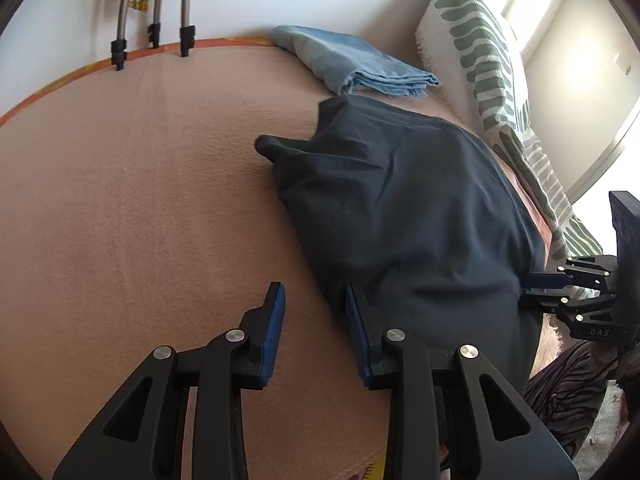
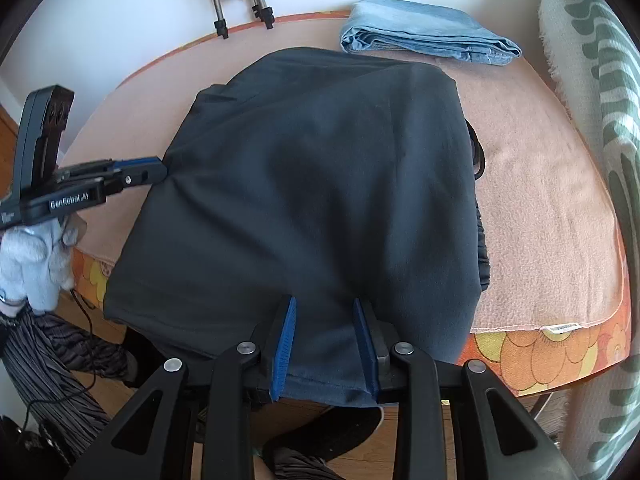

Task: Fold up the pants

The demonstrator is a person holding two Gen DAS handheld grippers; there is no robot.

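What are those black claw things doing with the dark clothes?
A person is folding dark pants on a pink blanket, with a gripper in each hand. The left gripper is open at the pants' edge, holding nothing. The right gripper is open too, with the pants' near hem lying between its fingers. Folded blue jeans lie at the far side.

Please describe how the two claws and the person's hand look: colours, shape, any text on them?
Both claws, left and right, have black angular linkage arms with silver round pivot pins and ribbed blue pads on the fingers. The left body reads "GenRobot.AI" in white; the right shows "DAS". A pale grey-white glove covers the left hand.
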